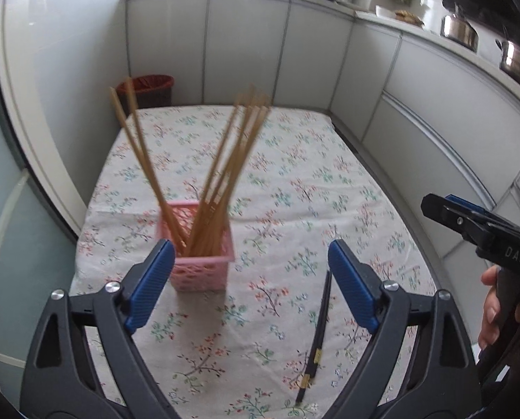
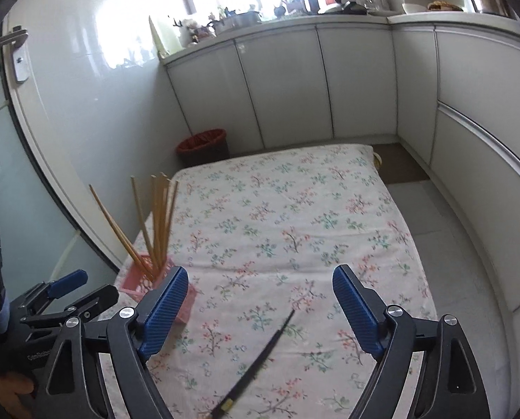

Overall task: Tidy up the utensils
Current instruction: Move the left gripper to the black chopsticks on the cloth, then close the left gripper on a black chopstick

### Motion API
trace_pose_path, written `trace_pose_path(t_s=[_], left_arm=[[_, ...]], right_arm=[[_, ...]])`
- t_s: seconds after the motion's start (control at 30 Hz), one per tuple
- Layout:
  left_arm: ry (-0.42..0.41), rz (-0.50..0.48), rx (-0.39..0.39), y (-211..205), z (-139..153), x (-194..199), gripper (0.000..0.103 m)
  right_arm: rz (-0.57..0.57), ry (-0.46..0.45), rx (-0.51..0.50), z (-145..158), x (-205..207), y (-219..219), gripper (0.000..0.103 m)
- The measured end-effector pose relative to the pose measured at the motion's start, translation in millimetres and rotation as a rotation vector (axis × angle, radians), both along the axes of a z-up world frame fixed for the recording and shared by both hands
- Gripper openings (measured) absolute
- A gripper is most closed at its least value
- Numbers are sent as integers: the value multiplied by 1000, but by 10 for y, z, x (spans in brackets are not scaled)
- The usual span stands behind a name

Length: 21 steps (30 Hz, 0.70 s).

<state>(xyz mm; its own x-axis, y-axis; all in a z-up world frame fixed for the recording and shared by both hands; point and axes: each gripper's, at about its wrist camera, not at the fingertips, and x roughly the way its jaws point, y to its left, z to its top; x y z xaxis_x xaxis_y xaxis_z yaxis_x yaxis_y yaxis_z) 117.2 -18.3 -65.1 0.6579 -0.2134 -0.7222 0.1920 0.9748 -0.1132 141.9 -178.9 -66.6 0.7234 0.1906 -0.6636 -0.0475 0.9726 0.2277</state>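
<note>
Your left gripper (image 1: 251,281) has its jaws wide apart with nothing between the pads, and your right gripper (image 2: 256,309) is spread just as wide and empty too. The black chopsticks (image 1: 316,342) lie flat on the flowered tablecloth (image 1: 295,160), side by side and touching, just beside the right pad of your left gripper. The pink basket (image 1: 204,262) stands close to the left of them, already holding a spray of wooden chopsticks (image 1: 225,174) leaning outward. Expect the black pair to be light, stiff and smooth, likely to slip or scissor apart if you pinch one end. Take both sticks together near the middle, across their width. The basket looks light and top-heavy, so it may tip if you knock the leaning sticks
</note>
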Motion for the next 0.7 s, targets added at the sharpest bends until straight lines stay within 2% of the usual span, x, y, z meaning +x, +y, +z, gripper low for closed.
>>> trace_pose_path(t_s=[0.27,0.47,0.57,0.63,0.67,0.7], left_arm=[[182,-111,18,-510,-378,92,89],[338,-176,50,-832,-785,220,87],[397,-169,34,-879,-936,312,74],[435,-160,13,-877,-1024,370,54],[458,-154,2,-867,-1071,396,50],[483,-146,-12,-859,-1123,424,41]], right_arm=[[-103,205,-31,-424,-34,-463,87],[-132,296,-33,-649,-43,-666,87],[-130,319,-36,-710,-28,-700,87],[-123,331,-40,-745,-13,-702,87],[-118,335,-43,-758,-5,-694,87],[-114,338,-47,-771,1,-691,87]])
